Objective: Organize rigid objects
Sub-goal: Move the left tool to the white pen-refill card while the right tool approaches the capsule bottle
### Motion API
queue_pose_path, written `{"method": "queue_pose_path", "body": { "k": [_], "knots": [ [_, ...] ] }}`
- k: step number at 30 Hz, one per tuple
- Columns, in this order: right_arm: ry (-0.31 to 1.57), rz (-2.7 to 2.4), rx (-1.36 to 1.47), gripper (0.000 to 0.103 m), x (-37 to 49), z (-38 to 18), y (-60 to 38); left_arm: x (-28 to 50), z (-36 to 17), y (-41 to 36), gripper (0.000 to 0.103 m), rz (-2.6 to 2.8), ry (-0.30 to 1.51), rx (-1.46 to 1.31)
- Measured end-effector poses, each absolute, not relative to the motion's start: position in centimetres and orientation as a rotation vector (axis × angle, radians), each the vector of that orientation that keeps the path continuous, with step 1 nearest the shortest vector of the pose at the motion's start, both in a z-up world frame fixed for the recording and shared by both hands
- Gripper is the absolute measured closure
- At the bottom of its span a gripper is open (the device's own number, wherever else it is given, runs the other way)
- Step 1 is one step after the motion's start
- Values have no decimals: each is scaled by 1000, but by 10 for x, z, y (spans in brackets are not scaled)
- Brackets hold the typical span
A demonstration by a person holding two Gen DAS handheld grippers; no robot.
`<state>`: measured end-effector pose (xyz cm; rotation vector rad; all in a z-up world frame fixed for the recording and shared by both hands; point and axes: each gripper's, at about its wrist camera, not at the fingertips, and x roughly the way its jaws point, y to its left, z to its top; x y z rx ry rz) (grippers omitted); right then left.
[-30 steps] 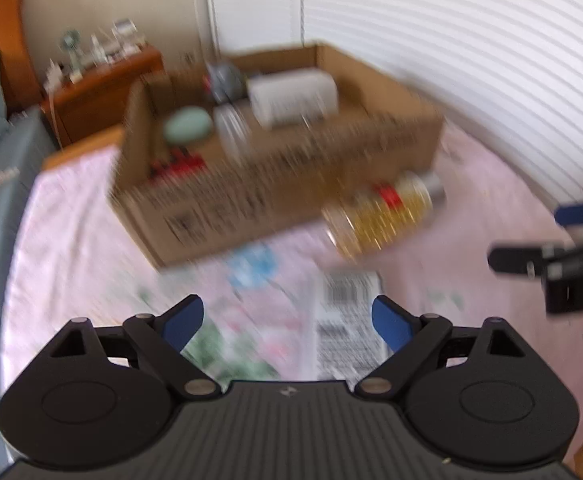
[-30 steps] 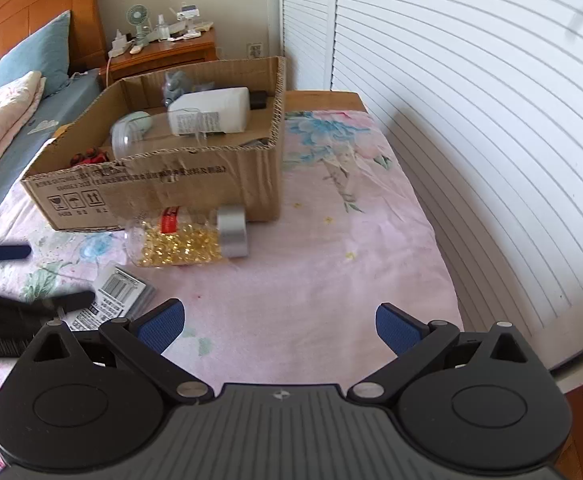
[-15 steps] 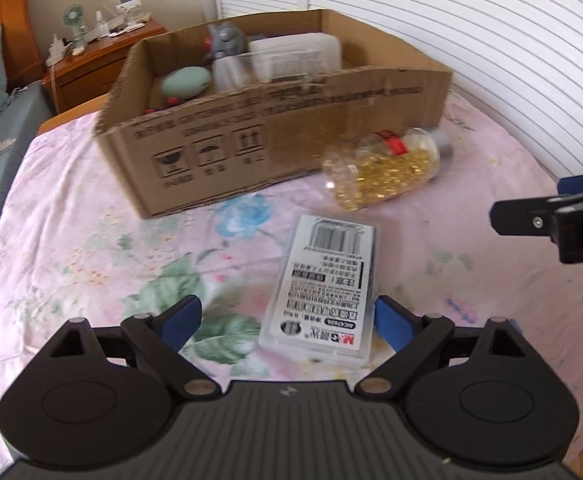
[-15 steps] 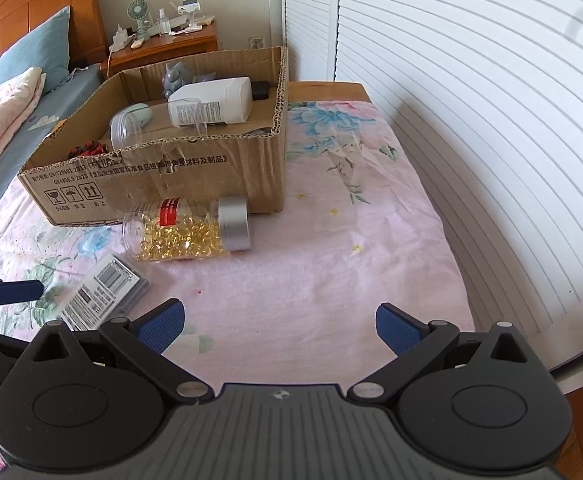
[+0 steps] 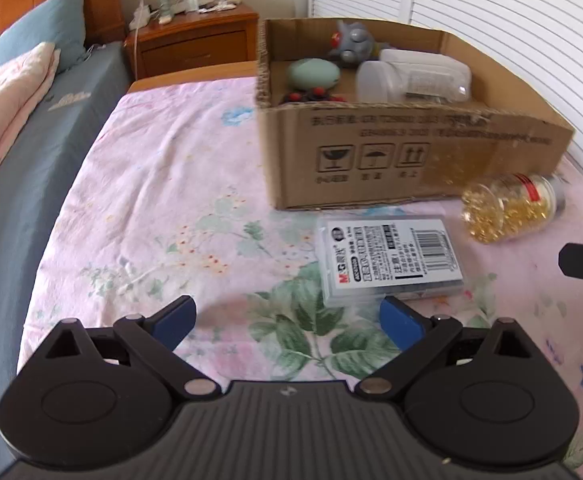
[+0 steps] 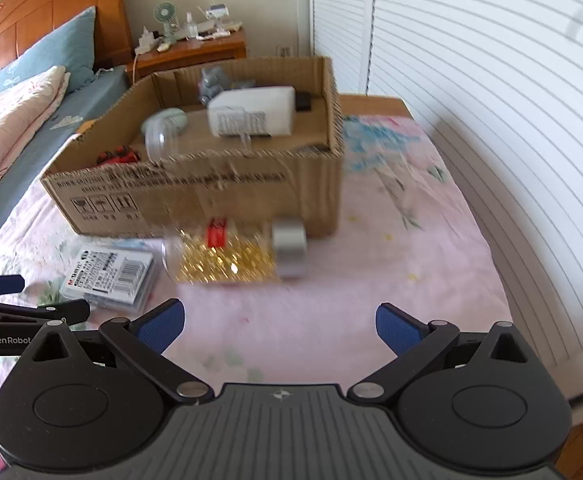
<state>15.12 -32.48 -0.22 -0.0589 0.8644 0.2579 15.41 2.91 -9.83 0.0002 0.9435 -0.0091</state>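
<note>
The flat clear plastic case [image 5: 389,258] lying on the flowered sheet carries a white label with a red "M&G" logo, a barcode and small Chinese print too fine to read. The brown cardboard box [image 5: 411,160] shows three black handling symbols: a wine glass, an umbrella and upward arrows. The black left gripper [image 6: 23,312] body reads "GenRobot".

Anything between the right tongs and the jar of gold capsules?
No: only bare pink bedsheet between the open right tongs and the jar, in the right wrist view.
</note>
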Motion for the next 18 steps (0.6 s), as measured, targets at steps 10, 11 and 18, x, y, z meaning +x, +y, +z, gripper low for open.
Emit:
{"method": "queue_pose_path", "body": {
  "k": [10, 11, 18],
  "knots": [
    [720, 282, -157, 0, 167, -4, -282, 146, -96, 24, 5, -102, 949, 4],
    [714, 272, -176, 0, 169, -7, -279, 146, -96, 22, 5, -118, 950, 0],
    [761, 268, -121, 0, 181, -19, -299, 147, -97, 7, 4, -148, 942, 36]
  ]
}}
